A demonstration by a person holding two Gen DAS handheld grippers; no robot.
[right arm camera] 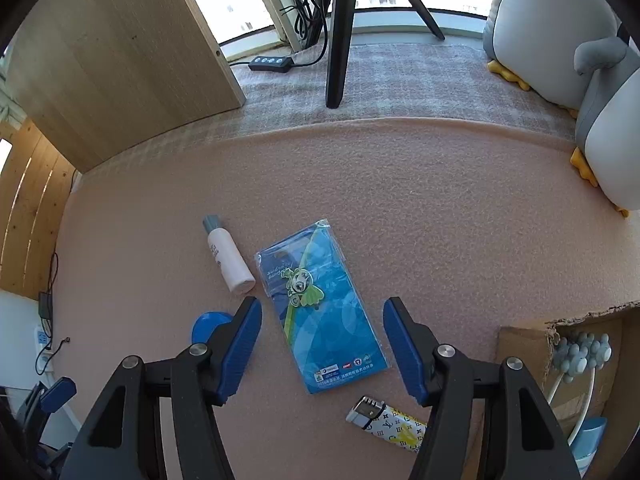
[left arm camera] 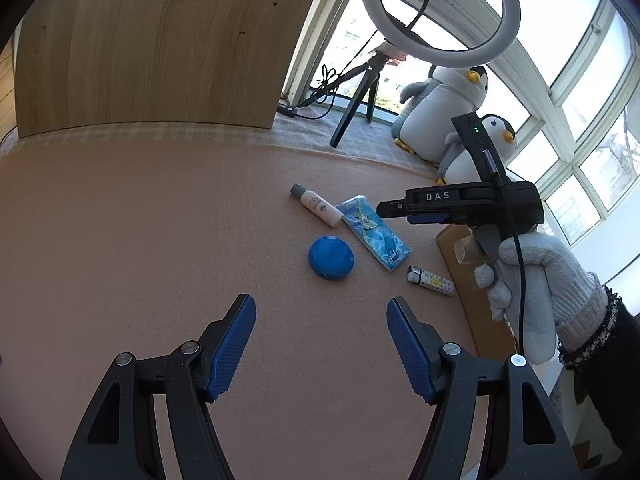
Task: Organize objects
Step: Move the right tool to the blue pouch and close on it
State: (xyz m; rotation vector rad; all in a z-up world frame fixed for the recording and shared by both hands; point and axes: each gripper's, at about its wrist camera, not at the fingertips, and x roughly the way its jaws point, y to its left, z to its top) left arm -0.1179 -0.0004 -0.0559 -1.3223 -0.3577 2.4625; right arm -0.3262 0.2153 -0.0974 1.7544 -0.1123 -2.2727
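Blue packet point(right arm camera: 324, 312) with the green cartoon charm lay flat on the pink felt mat point(right arm camera: 440, 200), pretty much dead center of the clutter. White bottle point(right arm camera: 230, 258) with a grey cap lay on its side just left of the packet, near but not quite touching. Blue round disc point(left arm camera: 331, 257) sat near the packet's left side, a bit closer to the camera than the bottle; mostly hidden behind a finger in the right wrist view. Patterned lighter point(right arm camera: 390, 424) lay just past the packet's near corner, metal end pointing toward it.

Right gripper point(right arm camera: 322, 344) hovered over the packet's near half, blue pads spread wide apart on either side of it, gripping nothing. Seen from the left wrist view, held in a grey-gloved hand point(left arm camera: 536, 280). Left gripper point(left arm camera: 321, 344) hung well back from the packet, jaws spread wide too, nothing between them.

Cardboard box point(right arm camera: 524, 344) sat right of the packet at the mat's edge, with a pale blue flower-shaped thing point(right arm camera: 582, 354) inside. Two plush penguins point(left arm camera: 452, 108) stood beyond the packet by the window, next to a ring light point(left arm camera: 440, 8) on a tripod. Wooden panel point(left arm camera: 152, 48) stood off to the packet's far left.
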